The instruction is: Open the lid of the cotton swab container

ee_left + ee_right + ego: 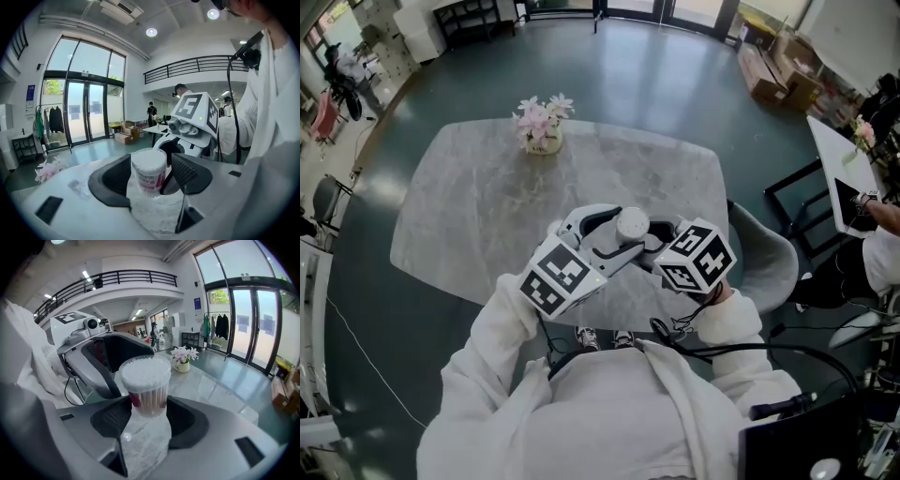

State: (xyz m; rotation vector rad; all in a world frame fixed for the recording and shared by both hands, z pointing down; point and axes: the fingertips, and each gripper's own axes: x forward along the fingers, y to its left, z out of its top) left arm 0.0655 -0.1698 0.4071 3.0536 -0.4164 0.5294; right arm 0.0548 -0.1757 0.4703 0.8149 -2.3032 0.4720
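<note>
**Nearest.** The person's white sleeves (502, 328) are being shown by the head view alone. Each sleeve is ending at one of the marker cubes (562, 277).

**Left gripper** (150, 168). Its jaws are being held spread wide, one on either side of the cotton swab container (149, 161). The pads are not being pressed against it.

**Right gripper** (149, 413). Its jaws are being pressed onto the lower part of the container, which is being gripped upright between them.

**Container, position.** It is being flanked by both grippers over the near part of the marble-patterned worktop (487, 216). Whether its base is touching the worktop cannot be told.

**Container, by view.**
- Head view: only the round white top is being shown.
- Left gripper view: a pink label (152, 180) is being shown, which the other two views are not giving.
- Right gripper view: the swab sticks (147, 399) are being shown through the clear wall, with a wider clear band round the top.

**Middle distance.**
- A vase of pink flowers (542, 129) is being shown at the far edge of the worktop, well apart from the container.
- A grey chair (769, 253) is being shown at the worktop's right side, in the head view only.

**Farthest.**
- The dark floor (656, 75) and cardboard boxes (778, 80) are being shown from above.
- Glass doors (84, 112), a clothes rack (49, 119) and a balcony railing (197, 63) are being shown by the gripper views only.
- A standing bystander (151, 112) is being shown beyond the worktop.
</note>
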